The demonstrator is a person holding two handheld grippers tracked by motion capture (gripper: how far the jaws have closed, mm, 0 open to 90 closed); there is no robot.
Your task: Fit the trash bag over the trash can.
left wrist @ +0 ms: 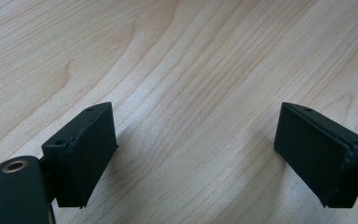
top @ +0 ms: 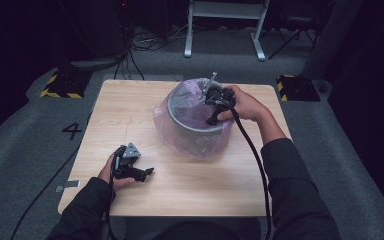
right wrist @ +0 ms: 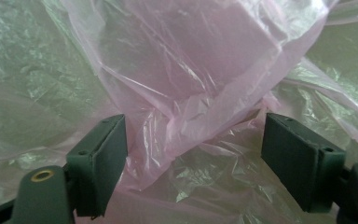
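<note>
- A grey round bin (top: 192, 117) is standing on the far half of the wooden desk (top: 130, 115), toward the person's right side.
- A thin pink plastic bag (top: 190, 137) is lining the bin and spilling over its rim, its loose skirt bunching down onto the desk around the bin's near side.
- The right gripper (top: 215, 102) is reaching over the bin's right rim, with the person's right hand (top: 245, 105) wrapping around its body.
- In the right gripper view its jaws are standing wide apart, and a fold of the pink bag (right wrist: 186, 93) is hanging between them; the pads are not pressing on it.
- The left gripper (top: 142, 174) is resting low over the desk near its front left, well apart from the bin.
- In the left gripper view its jaws are gaping open over bare wood (left wrist: 191, 70), holding nothing.
</note>
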